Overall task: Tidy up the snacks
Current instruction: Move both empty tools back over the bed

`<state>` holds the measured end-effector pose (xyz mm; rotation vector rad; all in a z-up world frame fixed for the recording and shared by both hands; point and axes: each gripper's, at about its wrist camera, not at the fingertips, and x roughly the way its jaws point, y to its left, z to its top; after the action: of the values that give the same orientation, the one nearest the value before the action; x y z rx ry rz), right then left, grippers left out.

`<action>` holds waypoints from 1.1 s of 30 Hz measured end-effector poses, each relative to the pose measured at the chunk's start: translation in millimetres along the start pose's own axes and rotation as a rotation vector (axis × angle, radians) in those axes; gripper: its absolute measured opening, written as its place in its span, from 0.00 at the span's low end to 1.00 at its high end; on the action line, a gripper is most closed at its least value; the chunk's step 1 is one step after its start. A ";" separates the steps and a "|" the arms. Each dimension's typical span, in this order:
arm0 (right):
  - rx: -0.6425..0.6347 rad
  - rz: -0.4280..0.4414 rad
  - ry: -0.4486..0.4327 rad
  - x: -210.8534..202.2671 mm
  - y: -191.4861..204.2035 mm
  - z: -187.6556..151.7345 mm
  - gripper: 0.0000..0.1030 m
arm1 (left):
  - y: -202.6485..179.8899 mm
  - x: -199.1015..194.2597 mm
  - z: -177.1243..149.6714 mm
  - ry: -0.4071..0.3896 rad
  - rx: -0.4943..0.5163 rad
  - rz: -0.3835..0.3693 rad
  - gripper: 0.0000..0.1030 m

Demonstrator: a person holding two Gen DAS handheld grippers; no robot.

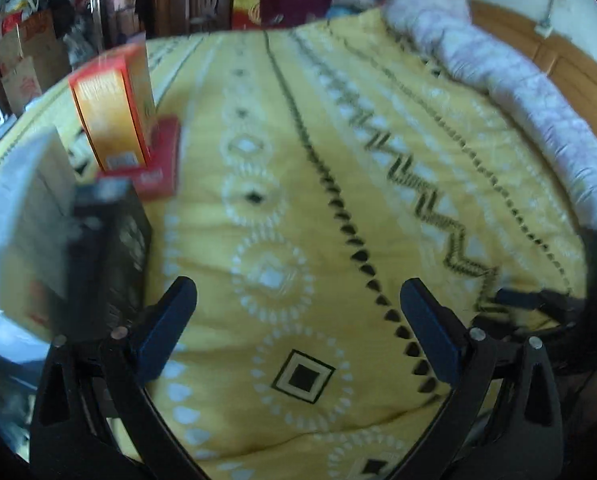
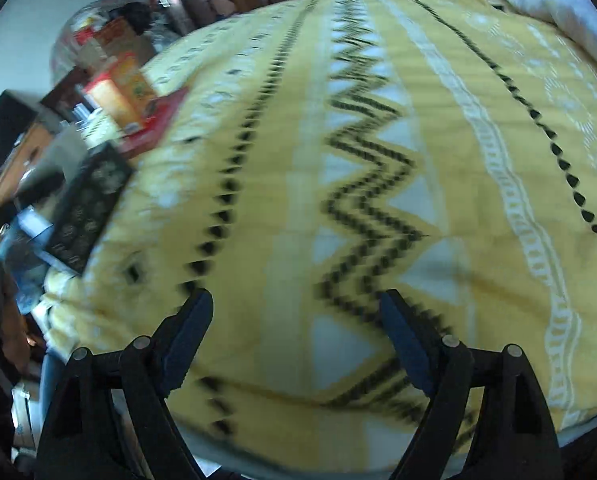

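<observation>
1. Your left gripper (image 1: 298, 300) has its fingers spread with nothing between them; below it lies only the yellow patterned bedspread (image 1: 338, 200).
2. Your right gripper (image 2: 296, 312) likewise stands with fingers spread and nothing held, over bare bedspread.
3. The snacks sit clustered at the left edge of the bed: an orange box (image 1: 114, 112) stands upright on a flat red box (image 1: 160, 168), with a black patterned box (image 1: 110, 248) just beside them, nearer you, and a pale box (image 1: 22, 200) at the far left, too blurred to identify.
4. The right wrist view confirms the same cluster, well apart from that gripper.
5. Judgement: sorting looks barely started. No snack is in hand, and neither gripper has reached the cluster.
6. Remaining: approach the cluster, pick up each box, and arrange them.
</observation>
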<state>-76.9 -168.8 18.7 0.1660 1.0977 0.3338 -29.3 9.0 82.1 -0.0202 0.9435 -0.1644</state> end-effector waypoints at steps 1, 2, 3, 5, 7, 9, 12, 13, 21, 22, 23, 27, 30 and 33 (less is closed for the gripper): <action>0.002 -0.013 -0.004 3.9 -5.5 2.8 0.85 | 1.7 9.6 -4.7 0.007 -0.016 0.010 0.99; -0.004 -0.036 -0.012 7.8 -10.6 7.4 0.85 | 3.4 19.6 -7.5 0.010 -0.031 0.023 0.99; -0.016 -0.052 -0.022 10.7 -13.2 11.5 0.85 | 5.0 31.4 -11.0 0.016 -0.047 0.036 0.99; -0.030 -0.074 -0.042 15.6 -15.4 18.9 0.88 | 5.8 55.0 -18.5 0.059 -0.064 0.041 0.99; -0.044 -0.090 -0.053 23.8 -15.4 26.7 0.90 | 3.9 74.9 -26.5 0.089 -0.044 0.086 1.00; -0.086 -0.107 -0.065 34.1 -12.4 30.1 0.97 | -8.2 73.1 -30.2 0.043 0.019 0.146 1.00; -0.108 -0.141 -0.050 54.9 -15.7 26.9 1.00 | -7.9 69.4 -29.9 0.042 0.003 0.147 1.00; -0.132 -0.157 -0.078 56.1 -13.2 24.4 1.00 | -7.2 68.2 -30.4 0.041 0.000 0.146 1.00; -0.135 -0.211 -0.094 58.2 -6.4 21.8 1.00 | -9.4 75.0 -34.0 0.018 -0.030 0.178 1.00; -0.136 -0.210 -0.096 58.5 -7.5 22.1 1.00 | -8.2 76.8 -32.7 0.018 -0.035 0.170 1.00; -0.136 -0.203 -0.102 58.6 -8.4 21.9 1.00 | -7.5 77.9 -31.8 0.018 -0.039 0.164 1.00; -0.133 -0.186 -0.111 58.1 -11.8 22.0 1.00 | -7.7 80.3 -31.3 0.011 -0.033 0.162 1.00; -0.149 -0.188 -0.110 59.1 -11.1 21.9 1.00 | -9.7 81.7 -30.5 0.007 -0.022 0.168 1.00; -0.157 -0.188 -0.111 59.6 -10.9 22.3 1.00 | -9.8 80.7 -30.9 -0.001 -0.019 0.166 1.00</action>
<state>-30.4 -157.7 -24.7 -0.0573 0.9647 0.2380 -9.2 -11.0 -0.1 0.0402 0.9418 -0.0016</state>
